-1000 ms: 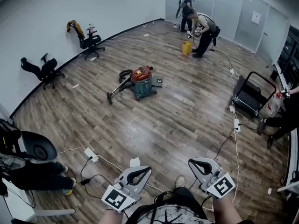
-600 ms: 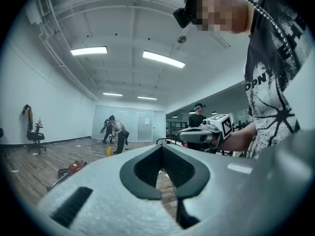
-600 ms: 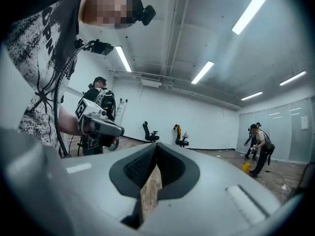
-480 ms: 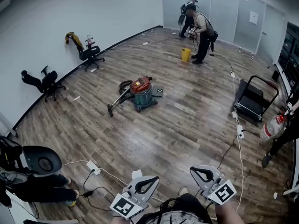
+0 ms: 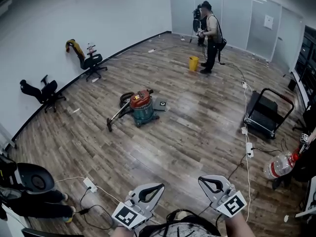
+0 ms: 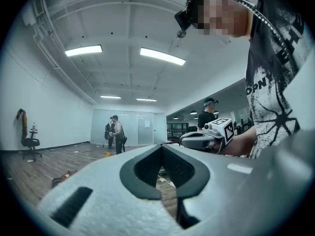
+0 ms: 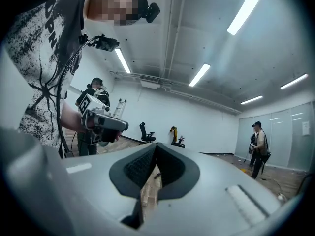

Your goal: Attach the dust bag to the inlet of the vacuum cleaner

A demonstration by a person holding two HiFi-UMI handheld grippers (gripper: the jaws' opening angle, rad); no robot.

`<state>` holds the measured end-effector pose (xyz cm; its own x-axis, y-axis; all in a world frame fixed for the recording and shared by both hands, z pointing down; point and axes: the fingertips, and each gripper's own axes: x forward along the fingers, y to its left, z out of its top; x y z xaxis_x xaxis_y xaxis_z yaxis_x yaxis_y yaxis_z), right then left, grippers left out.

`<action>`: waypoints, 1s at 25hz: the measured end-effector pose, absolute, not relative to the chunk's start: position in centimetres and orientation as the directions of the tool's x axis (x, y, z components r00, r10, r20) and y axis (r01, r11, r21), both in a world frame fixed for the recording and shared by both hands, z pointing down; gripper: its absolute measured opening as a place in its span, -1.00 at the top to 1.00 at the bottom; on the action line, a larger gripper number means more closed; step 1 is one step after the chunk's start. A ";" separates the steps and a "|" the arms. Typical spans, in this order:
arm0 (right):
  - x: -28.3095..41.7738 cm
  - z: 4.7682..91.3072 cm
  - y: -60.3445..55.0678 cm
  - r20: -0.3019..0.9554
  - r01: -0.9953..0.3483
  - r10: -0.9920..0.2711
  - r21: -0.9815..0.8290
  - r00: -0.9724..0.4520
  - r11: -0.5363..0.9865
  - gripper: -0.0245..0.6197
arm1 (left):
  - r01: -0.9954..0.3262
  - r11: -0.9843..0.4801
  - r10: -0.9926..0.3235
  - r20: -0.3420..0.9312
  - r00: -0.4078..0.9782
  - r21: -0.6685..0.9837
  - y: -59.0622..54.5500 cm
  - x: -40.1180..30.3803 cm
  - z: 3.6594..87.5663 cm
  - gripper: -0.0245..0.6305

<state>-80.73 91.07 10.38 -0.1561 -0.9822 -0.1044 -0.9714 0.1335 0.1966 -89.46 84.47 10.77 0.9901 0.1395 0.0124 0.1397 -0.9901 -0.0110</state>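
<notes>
Wood-look plank flooring (image 5: 187, 132), glossy and grey-brown, fills most of the head view. A plain white wall (image 5: 74, 14) curves along the upper left, and a frosted glass partition (image 5: 247, 19) stands at the upper right.

A black platform cart (image 5: 261, 117) with a tubular hoop handle stands at the right. Left of centre stands the vacuum cleaner (image 5: 142, 107), a round teal drum under a domed red lid. Its black ribbed hose (image 5: 126, 98) coils behind it, and a straight wand slants down to the lower left. A flat dark square thing (image 5: 159, 104) lies just beside the drum on its right. I cannot tell what it is, and I cannot pick out the dust bag with certainty.

At the upper left an upright black office chair (image 5: 91, 62) carries a yellow-orange garment over its back, and a second chair (image 5: 39, 92) lies tipped over further down the wall. A person (image 5: 211, 33) stands at the top, with a small yellow bucket (image 5: 193, 63) on the floor close by. A clear plastic bottle (image 5: 280, 166) lies at the right edge.

At the bottom edge, well apart from the vacuum cleaner, the left gripper (image 5: 159, 187) and right gripper (image 5: 202, 180) are smooth grey shells with ribbed black pads. Both have their jaws pressed together at the tips with nothing between them. A white power strip (image 5: 90, 184) and thin cables lie on the floor at the lower left, between the grippers and the vacuum cleaner.
</notes>
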 end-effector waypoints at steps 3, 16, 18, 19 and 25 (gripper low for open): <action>-76.8 10.8 92.3 -0.092 -0.974 -0.985 0.191 -0.143 0.124 0.91 | 0.153 -0.988 0.153 -0.028 0.988 -0.012 85.2 -85.0 10.1 0.93; -69.0 13.9 94.7 -0.097 -0.987 -0.989 0.129 -0.111 0.098 0.91 | 0.200 -0.980 0.200 -0.011 0.980 -0.013 87.8 -76.5 11.6 0.93; -68.9 14.2 94.5 -0.094 -0.987 -0.989 0.128 -0.115 0.102 0.91 | 0.211 -0.977 0.211 -0.016 0.977 -0.018 87.8 -76.0 11.5 0.93; -68.8 14.3 94.5 -0.091 -0.986 -0.989 0.130 -0.113 0.101 0.91 | 0.216 -0.976 0.216 -0.016 0.976 -0.019 87.7 -75.8 11.5 0.93; -66.8 14.2 93.3 -0.089 -0.988 -0.993 0.136 -0.082 0.070 0.91 | 0.237 -0.971 0.237 -0.015 0.971 -0.005 86.1 -73.6 11.7 0.93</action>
<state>-66.82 93.34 14.21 -0.0822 -0.9926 -0.0889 -0.9883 0.0697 0.1359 -73.63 86.09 11.75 0.9714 0.2372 -0.0152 0.2371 -0.9715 -0.0046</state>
